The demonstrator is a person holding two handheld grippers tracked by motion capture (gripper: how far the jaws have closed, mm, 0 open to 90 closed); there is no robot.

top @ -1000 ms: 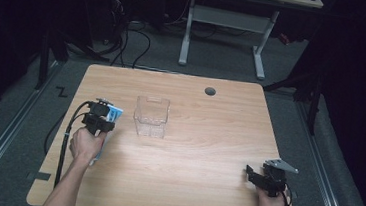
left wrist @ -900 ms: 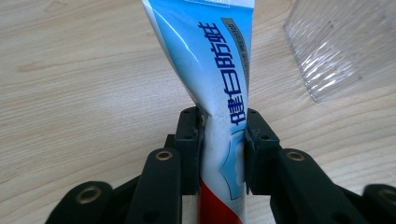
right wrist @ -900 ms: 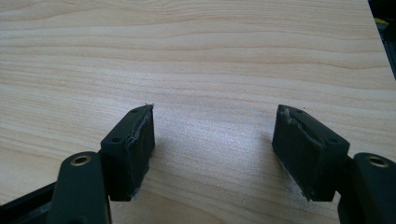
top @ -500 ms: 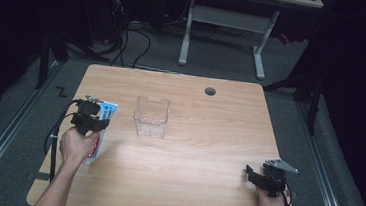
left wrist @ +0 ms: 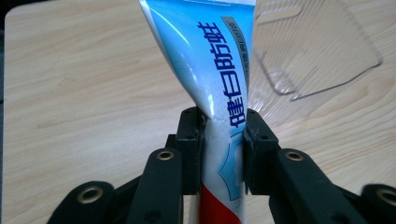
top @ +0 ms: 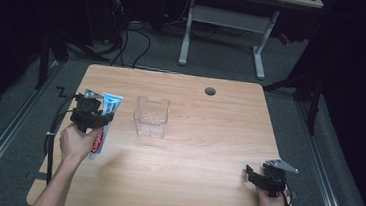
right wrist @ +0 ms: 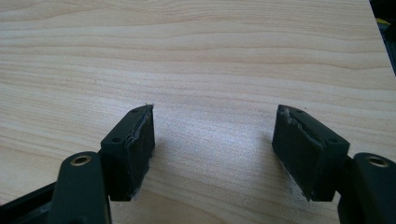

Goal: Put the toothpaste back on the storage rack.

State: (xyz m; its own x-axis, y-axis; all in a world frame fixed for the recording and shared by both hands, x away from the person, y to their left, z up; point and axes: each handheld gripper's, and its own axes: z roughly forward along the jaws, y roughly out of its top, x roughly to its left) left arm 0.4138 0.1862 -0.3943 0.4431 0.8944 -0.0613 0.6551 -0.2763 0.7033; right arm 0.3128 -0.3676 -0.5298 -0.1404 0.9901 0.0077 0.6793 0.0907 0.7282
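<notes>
A blue, white and red toothpaste tube (top: 105,119) hangs lifted off the wooden table (top: 208,135) at its left side. My left gripper (top: 92,114) is shut on it; in the left gripper view the two black pads squeeze the toothpaste tube (left wrist: 219,84) at its middle, where my left gripper (left wrist: 223,140) pinches it flat. A clear plastic box (top: 151,116) stands just right of the tube, and its rim shows as the clear plastic box (left wrist: 317,51) beyond the jaws. My right gripper (top: 261,176) rests near the table's front right corner, open, with bare wood between the jaws of my right gripper (right wrist: 212,149).
A round cable hole (top: 210,91) sits near the table's far edge. Beyond the table stand a white desk frame (top: 223,21) and cables on the dark floor. Wide bare wood lies between the box and the right gripper.
My left gripper has risen and drawn back toward the front left with the toothpaste tube in it, lifting the tube off the table. The right gripper has stayed put.
</notes>
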